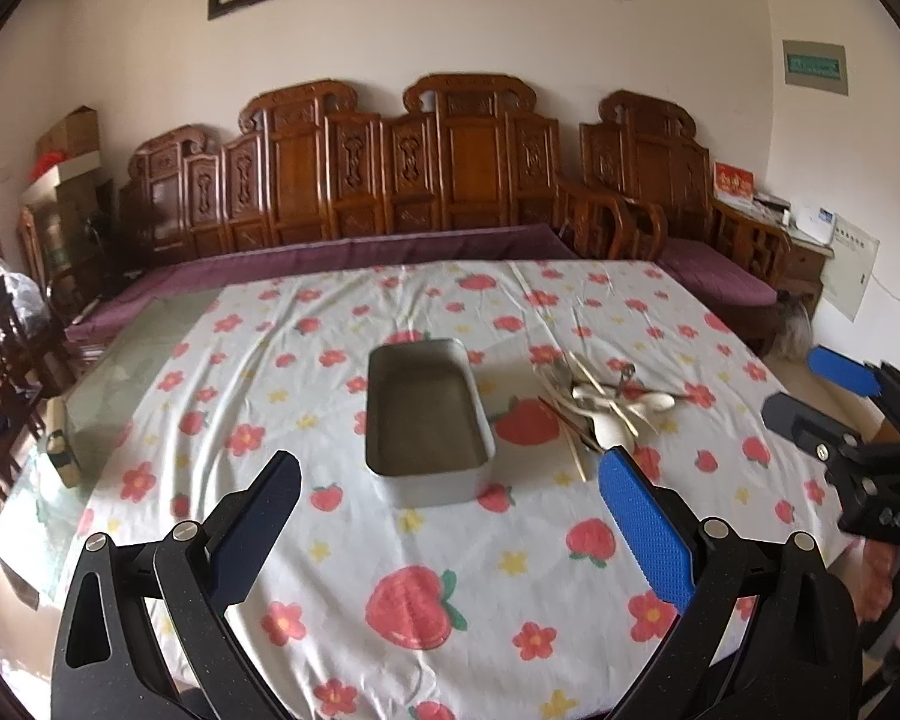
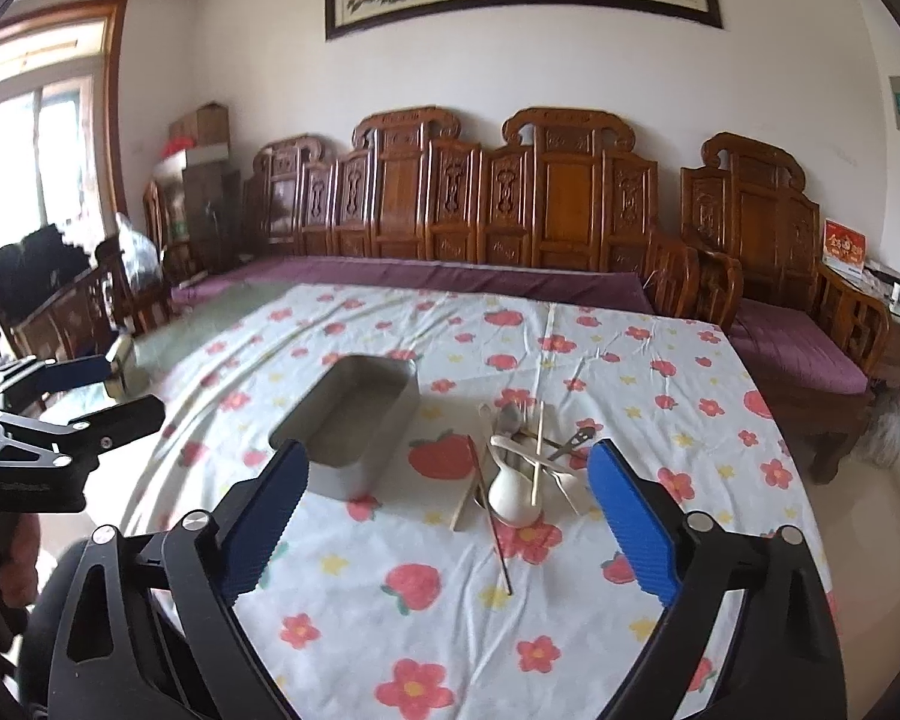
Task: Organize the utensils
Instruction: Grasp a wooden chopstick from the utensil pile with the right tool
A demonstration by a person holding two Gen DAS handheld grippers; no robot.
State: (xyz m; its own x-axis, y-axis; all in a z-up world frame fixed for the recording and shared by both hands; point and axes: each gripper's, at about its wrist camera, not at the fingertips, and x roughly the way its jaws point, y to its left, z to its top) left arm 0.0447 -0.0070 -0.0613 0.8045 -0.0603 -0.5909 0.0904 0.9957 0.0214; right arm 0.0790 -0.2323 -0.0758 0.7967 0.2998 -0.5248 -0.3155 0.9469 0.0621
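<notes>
A grey metal tin (image 1: 429, 414) (image 2: 354, 420) stands with nothing in it on the flowered tablecloth (image 1: 390, 540). To its right lies a jumbled pile of utensils (image 1: 600, 405) (image 2: 528, 462): white ceramic spoons, metal spoons and wooden chopsticks. One dark chopstick (image 2: 491, 510) sticks out of the pile toward the camera. My left gripper (image 1: 450, 483) hovers open above the cloth, just short of the tin's near end. My right gripper (image 2: 444, 480) is open too, nothing between its fingers, aimed between tin and pile. Each gripper shows at the edge of the other's view (image 1: 834, 402) (image 2: 78, 396).
A carved wooden bench with purple cushions (image 1: 354, 252) runs along the table's far side. A small box (image 1: 60, 450) sits on the bare glass at the table's left edge. Wooden chairs (image 2: 78, 306) stand at the left. The near cloth is bare.
</notes>
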